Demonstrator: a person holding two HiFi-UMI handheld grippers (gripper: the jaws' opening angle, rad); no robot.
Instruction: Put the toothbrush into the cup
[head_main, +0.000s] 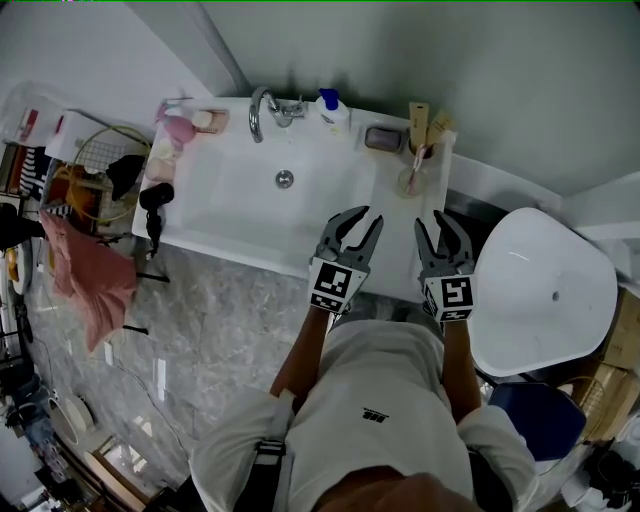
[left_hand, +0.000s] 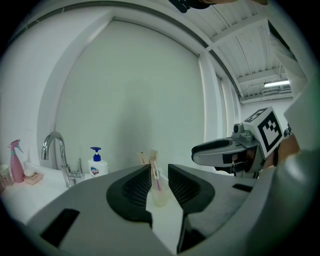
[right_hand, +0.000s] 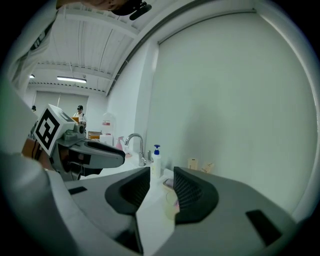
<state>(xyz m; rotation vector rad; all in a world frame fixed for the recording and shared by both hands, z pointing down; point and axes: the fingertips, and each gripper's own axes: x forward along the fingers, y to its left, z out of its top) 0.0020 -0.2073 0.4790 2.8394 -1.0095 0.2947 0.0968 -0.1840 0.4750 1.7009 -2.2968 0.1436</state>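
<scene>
A clear cup stands on the right ledge of the white sink, with a pink toothbrush standing in it. My left gripper and right gripper hover side by side near the sink's front edge, both open and empty. In the left gripper view the cup and the toothbrush show between the spread jaws of that gripper, well beyond their tips. In the right gripper view the cup is partly hidden behind one jaw of that gripper.
A faucet, a soap pump bottle, a soap dish and small boxes line the sink's back edge. A toilet stands to the right. A pink spray bottle, a hair dryer and a wire basket are at the left.
</scene>
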